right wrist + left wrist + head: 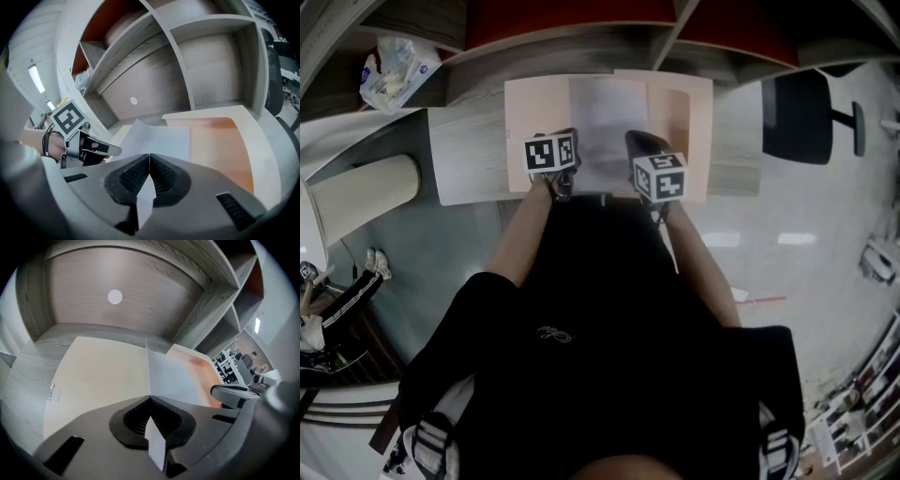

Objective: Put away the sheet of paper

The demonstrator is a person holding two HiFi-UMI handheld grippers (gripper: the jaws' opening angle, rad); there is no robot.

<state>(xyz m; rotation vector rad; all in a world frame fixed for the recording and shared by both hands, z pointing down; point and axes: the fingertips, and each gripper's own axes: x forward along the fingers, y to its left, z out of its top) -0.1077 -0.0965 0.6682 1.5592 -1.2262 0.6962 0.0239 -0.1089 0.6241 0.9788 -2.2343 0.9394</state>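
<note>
A white sheet of paper hangs over an open pale peach folder that lies on the wooden shelf top. My left gripper is shut on the sheet's near left edge, and my right gripper is shut on its near right edge. In the left gripper view the sheet runs out from the closed jaws over the folder, with a flap of it behind the pads. The right gripper view shows the sheet held the same way above the folder's orange inner side.
Grey wooden shelf compartments stand behind the folder. A plastic bag lies in the compartment at the far left. A black office chair stands at the right. A pale cylinder sits at the left.
</note>
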